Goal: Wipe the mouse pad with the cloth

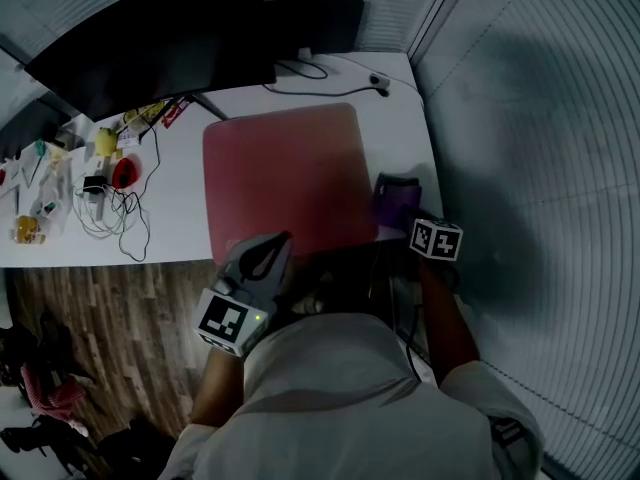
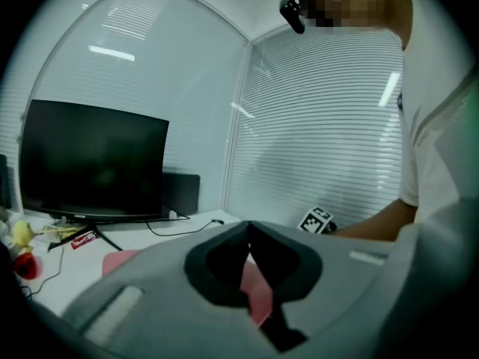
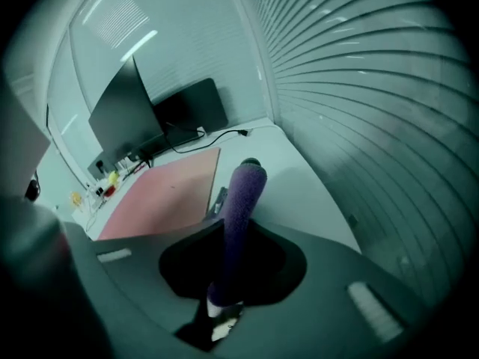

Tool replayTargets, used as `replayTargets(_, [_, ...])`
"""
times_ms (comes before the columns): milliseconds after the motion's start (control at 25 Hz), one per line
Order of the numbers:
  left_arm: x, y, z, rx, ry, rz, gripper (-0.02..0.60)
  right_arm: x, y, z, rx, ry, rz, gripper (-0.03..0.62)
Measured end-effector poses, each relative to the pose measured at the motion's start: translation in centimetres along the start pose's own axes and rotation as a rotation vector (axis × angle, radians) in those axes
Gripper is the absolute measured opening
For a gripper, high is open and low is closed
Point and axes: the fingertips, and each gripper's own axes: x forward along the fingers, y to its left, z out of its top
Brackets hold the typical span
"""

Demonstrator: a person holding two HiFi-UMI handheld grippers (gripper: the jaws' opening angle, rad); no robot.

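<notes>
1. the cloth (image 3: pixel 241 200) is purple, looks like soft terry, and is bunched into a thick strip. i judge it light, limp and unbreakable, though it may flop or unroll if pinched at one end only. a hold across the bunched middle would leave a broad face free for wiping.
2. the right gripper (image 3: pixel 229 234) is clenched on the cloth's lower end, and the rest sticks out past the jaws.
3. in the head view the cloth is over the white desk (image 1: pixel 400 118), just beside the right edge of the pink mouse pad (image 1: pixel 285 173) near its front corner. i cannot tell if it touches the desk.
4. the mouse pad lies flat. it looks thin, so i judge it could creep or wrinkle under a hard wipe.
5. the left gripper (image 2: pixel 248 229) has its jaws closed tip to tip on nothing, near the pad's front left corner.
6. a dark monitor (image 1: pixel 150 38) stands behind the pad, and cables (image 1: pixel 115 213) lie well to its left.
</notes>
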Motion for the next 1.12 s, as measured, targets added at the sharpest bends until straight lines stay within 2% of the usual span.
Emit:
replayTargets(80, [-0.7,-0.3,0.2,0.006,-0.005,-0.015,0.003,-1.2,0.4,0.0,0.05,-0.033,0.022,0.051])
replayTargets(200, [-2.3,-0.3,0.4,0.002,-0.013,-0.034,0.003,-3.3,3.2,0.8,0.059,-0.082,0.059,0.051])
replayTargets(360, [-5.9,1.5,0.2,0.018,-0.021,-0.035,0.003,-4.5,11.1,1.9,0.021,-0.113,0.166,0.051])
replayTargets(480, [-9.8,3.7,-0.4,0.002,-0.02,-0.01,0.003,-4.5,18.9,1.2,-0.023,-0.087,0.27,0.051])
replayTargets(640, [-15.8,6.8,-1.7,-0.002,-0.014,0.043,0.003,-3.0,30.2,-2.0,-0.069,-0.006,0.433,0.051])
replayTargets(880, [-24.8,11.1,-4.0,-0.036,0.002,0.149,0.003,0.7,45.8,-8.2,-0.226,0.115,0.601,0.051])
replayTargets(1000, [-28.6,12.5,-5.2,-0.051,0.002,0.201,0.003,2.3,51.9,-11.0,-0.279,0.153,0.669,0.051])
replayTargets(1120, [-31.4,13.4,-6.7,-0.089,-0.005,0.241,0.003,4.4,55.1,-13.0,-0.362,0.158,0.674,0.051])
